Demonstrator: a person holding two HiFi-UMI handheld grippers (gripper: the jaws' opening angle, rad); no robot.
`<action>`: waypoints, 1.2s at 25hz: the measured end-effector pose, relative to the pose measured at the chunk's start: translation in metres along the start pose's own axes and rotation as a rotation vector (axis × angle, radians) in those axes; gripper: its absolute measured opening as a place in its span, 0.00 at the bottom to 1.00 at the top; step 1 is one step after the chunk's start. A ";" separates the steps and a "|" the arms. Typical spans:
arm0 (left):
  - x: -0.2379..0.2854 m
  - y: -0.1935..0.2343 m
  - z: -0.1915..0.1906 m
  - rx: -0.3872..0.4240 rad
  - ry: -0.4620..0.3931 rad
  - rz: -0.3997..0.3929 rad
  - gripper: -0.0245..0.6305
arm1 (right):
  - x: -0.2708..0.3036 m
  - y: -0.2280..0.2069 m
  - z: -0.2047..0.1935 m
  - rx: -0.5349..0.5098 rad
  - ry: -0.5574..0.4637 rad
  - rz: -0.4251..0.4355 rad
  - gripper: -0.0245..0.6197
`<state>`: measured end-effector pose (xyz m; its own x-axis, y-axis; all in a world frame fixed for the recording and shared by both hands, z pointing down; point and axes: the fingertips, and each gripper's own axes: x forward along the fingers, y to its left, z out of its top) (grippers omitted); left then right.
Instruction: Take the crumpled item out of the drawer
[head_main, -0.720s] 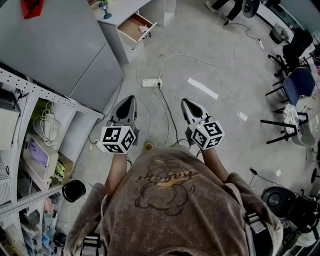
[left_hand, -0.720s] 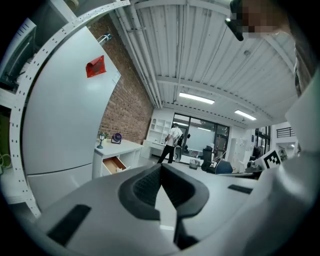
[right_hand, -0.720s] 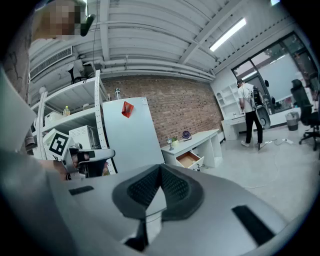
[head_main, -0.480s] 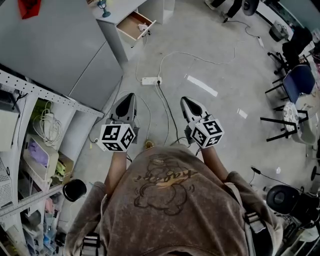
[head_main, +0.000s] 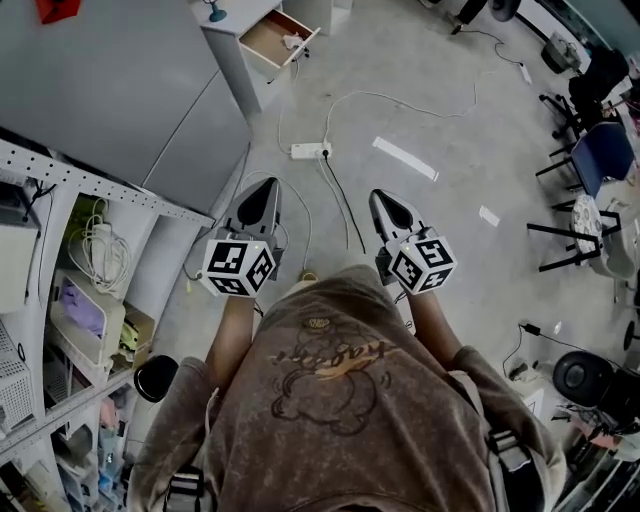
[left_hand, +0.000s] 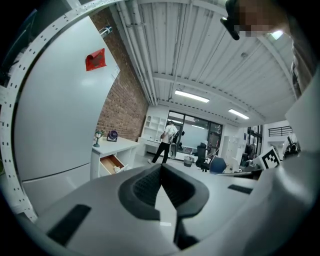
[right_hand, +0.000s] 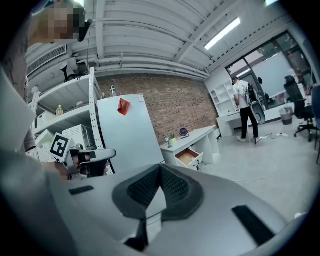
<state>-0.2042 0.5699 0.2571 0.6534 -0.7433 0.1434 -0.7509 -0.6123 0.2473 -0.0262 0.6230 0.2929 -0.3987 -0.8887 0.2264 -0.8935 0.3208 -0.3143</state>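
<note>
The pale crumpled item (head_main: 293, 42) lies at the front of the open wooden-lined drawer (head_main: 265, 36), which is pulled out from the low white desk (head_main: 238, 65) at the far side of the room. From the left gripper view it shows only as a small light lump in that drawer, too small to tell what it is made of.

Grey concrete floor (head_main: 430, 110) separates the desk from the person, with a white power strip (head_main: 308, 151) and its cables lying between.

The grey-and-black left gripper (head_main: 264, 192) and the matching right gripper (head_main: 380, 196) are held side by side in front of the person's chest, well apart from the drawer. Each has its jaws closed together with nothing between them.

The step in hand looks like the approach, with no reaching begun. The next move calls for walking up to the desk, parting one gripper's jaws, and lowering them into the drawer over the item.

As for writing, the cubes carry only black-and-white square markers. The brown mottled sweatshirt (head_main: 330, 400) has a cursive word over a cartoon figure, which I cannot read with confidence. The red tag (head_main: 57, 10) on the tall grey cabinet (head_main: 120, 90) shows no legible print.
</note>
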 end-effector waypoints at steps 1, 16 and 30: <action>-0.001 0.003 0.001 0.000 0.001 -0.005 0.05 | 0.003 0.003 -0.001 0.001 0.001 -0.002 0.03; 0.040 0.052 0.005 -0.018 -0.004 -0.022 0.05 | 0.070 -0.003 0.010 -0.019 0.004 0.004 0.03; 0.155 0.105 0.039 -0.010 0.018 -0.014 0.05 | 0.180 -0.071 0.055 -0.011 0.032 0.036 0.03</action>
<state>-0.1855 0.3803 0.2678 0.6654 -0.7298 0.1573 -0.7409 -0.6197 0.2588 -0.0234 0.4219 0.3052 -0.4371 -0.8656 0.2443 -0.8805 0.3564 -0.3127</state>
